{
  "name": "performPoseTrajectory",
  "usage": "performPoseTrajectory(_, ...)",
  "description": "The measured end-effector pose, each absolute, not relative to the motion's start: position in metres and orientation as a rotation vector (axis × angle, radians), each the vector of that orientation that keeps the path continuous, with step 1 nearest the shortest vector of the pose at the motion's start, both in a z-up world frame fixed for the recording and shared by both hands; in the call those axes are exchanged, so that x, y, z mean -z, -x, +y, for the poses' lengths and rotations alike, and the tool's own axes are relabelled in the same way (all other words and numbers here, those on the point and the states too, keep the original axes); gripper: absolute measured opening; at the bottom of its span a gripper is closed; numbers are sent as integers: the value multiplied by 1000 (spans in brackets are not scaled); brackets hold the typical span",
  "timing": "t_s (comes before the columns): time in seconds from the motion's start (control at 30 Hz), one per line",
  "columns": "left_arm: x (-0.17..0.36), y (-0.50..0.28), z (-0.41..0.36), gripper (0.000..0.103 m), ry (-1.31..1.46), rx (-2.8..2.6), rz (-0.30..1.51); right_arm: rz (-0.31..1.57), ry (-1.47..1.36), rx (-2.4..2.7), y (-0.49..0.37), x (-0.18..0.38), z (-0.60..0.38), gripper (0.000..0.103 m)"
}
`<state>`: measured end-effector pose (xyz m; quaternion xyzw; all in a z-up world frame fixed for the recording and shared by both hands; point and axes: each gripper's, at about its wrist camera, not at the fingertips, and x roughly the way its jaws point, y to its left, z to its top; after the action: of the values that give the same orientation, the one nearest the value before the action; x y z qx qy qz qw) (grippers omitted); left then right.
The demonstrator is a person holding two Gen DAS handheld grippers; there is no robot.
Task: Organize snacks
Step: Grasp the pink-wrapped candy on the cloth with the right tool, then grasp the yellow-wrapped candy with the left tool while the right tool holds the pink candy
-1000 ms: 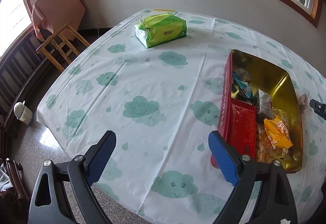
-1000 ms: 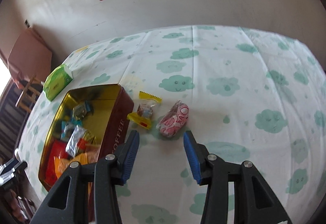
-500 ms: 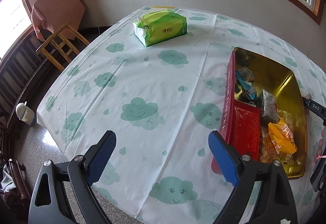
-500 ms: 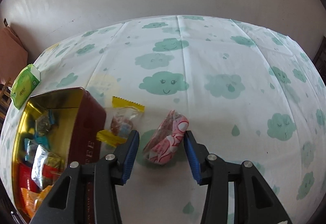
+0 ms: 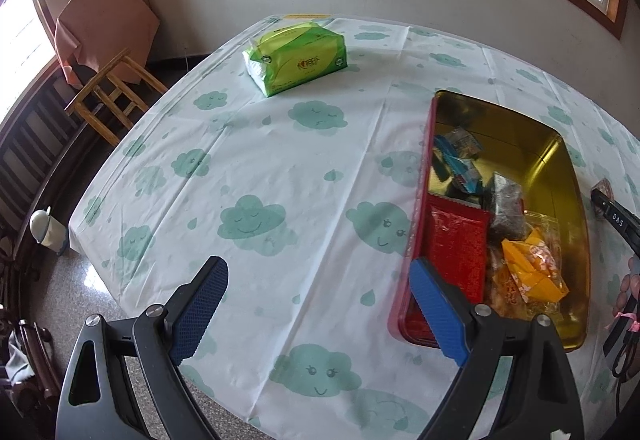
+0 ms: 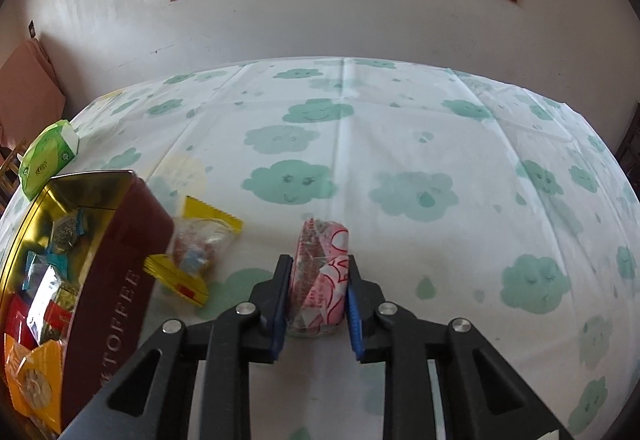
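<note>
Right gripper: jaws have just been closing and now clench the pink snack packet on the tablecloth. Toffee tin, partly filled, sits at nine o'clock of it; yellow-ended snack lies between. Left gripper: jaws spread wide, nothing between them.

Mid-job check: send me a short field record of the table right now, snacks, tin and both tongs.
right tongs: shut on pink snack packet; jaws have just been closing on it
left tongs: open, nothing between them, above tablecloth
toffee tin: open, holds several wrapped snacks
yellow-edged snack packet: on the cloth, against the tin's outer wall
green tissue pack: far side of table, apart from the tin
</note>
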<state>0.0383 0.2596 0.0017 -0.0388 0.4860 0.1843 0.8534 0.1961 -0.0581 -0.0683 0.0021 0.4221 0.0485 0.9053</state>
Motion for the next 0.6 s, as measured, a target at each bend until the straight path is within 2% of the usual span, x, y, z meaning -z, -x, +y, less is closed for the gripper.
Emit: performPoseTrajectory(0.6, -37, -60, 173, 90, 45, -196, 984, 854, 21, 48, -158, 67, -199, 24)
